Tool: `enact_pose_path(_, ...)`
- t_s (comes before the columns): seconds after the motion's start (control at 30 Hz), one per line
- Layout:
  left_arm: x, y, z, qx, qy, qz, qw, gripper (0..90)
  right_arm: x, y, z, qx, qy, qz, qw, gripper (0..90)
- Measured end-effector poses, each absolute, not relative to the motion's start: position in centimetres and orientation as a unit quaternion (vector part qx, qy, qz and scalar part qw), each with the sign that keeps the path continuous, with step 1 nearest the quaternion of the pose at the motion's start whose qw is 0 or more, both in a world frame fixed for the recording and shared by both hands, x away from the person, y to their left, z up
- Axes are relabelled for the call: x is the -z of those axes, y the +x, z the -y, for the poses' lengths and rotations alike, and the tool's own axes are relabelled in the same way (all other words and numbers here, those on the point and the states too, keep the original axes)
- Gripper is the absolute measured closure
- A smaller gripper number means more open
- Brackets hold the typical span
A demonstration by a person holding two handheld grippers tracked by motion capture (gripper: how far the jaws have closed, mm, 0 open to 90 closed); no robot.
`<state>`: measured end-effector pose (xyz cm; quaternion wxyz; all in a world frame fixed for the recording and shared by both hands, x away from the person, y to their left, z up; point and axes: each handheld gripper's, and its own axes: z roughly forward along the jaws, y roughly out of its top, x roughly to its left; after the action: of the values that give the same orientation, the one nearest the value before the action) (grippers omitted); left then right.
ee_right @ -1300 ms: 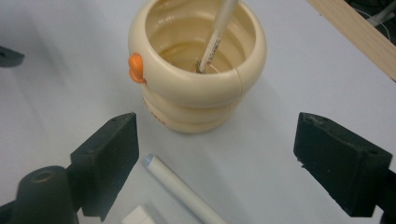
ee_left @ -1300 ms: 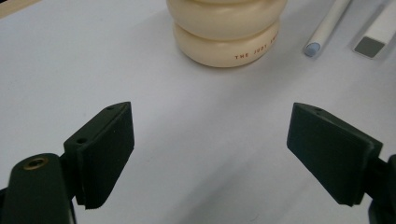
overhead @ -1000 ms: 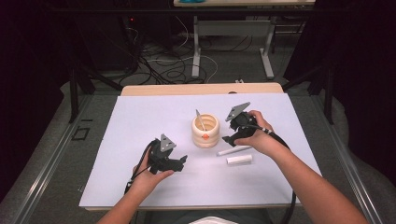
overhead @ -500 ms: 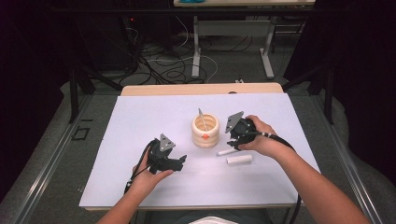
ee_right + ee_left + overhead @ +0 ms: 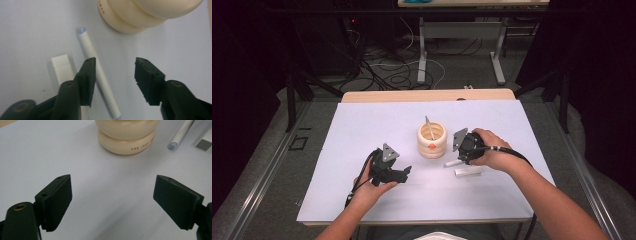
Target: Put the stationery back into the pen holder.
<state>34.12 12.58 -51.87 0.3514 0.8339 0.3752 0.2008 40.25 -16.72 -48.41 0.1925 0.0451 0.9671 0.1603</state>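
Here the right gripper (image 5: 115, 75) jaws, just closing, straddle the white pen (image 5: 98, 75), not yet gripping

White worktop (image 5: 362, 130) over a wooden table edge (image 5: 427, 95). Grey floor (image 5: 452, 75) behind, strewn with cables (image 5: 387, 70); a white table frame (image 5: 462, 30) stands beyond. Surroundings dark.

One cream holder (image 5: 432, 141), one white pen (image 5: 98, 75), one white eraser (image 5: 62, 68).

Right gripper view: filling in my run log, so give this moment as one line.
right gripper: open, jaws just closing, white pen between, not pinched | left gripper: open, idle | cream holder: upright
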Motion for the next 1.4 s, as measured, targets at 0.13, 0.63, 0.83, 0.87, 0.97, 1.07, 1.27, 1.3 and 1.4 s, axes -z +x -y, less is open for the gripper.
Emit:
enact_pose_path(0.13,51.9,34.1,-12.6,-0.200,0.834,-0.376,0.351,15.5,49.1,40.3,16.7,-0.140,0.016,-0.972,0.186,58.8)
enact_pose_path(0.63,52.1,34.2,-12.6,-0.202,0.834,-0.375,0.351,15.6,51.4,40.4,16.1,-0.098,-0.039,-0.977,0.186,68.2)
enact_pose_path(0.83,52.0,34.2,-12.7,-0.203,0.836,-0.372,0.349,15.6,51.8,40.6,15.8,-0.087,-0.051,-0.979,0.178,69.9)
enact_pose_path(0.87,52.0,34.2,-12.7,-0.203,0.835,-0.373,0.349,15.6,51.9,40.6,15.7,-0.084,-0.054,-0.979,0.177,70.1)
enact_pose_path(0.97,52.0,34.2,-12.7,-0.201,0.835,-0.374,0.350,15.6,52.1,40.7,15.5,-0.082,-0.061,-0.980,0.173,70.3)
enact_pose_path(1.07,52.0,34.2,-12.7,-0.201,0.834,-0.375,0.352,15.6,52.3,40.7,15.4,-0.078,-0.060,-0.980,0.172,70.4)
enact_pose_path(1.27,52.0,34.2,-12.7,-0.202,0.833,-0.376,0.352,15.6,52.6,40.9,15.2,-0.067,-0.065,-0.982,0.166,70.7)
enact_pose_path(1.3,52.0,34.2,-12.7,-0.202,0.833,-0.376,0.352,15.6,52.7,40.9,15.1,-0.067,-0.066,-0.982,0.166,70.9)
enact_pose_path(1.4,52.0,34.2,-12.7,-0.201,0.835,-0.374,0.349,15.6,52.9,41.0,15.0,-0.065,-0.072,-0.981,0.167,71.6)
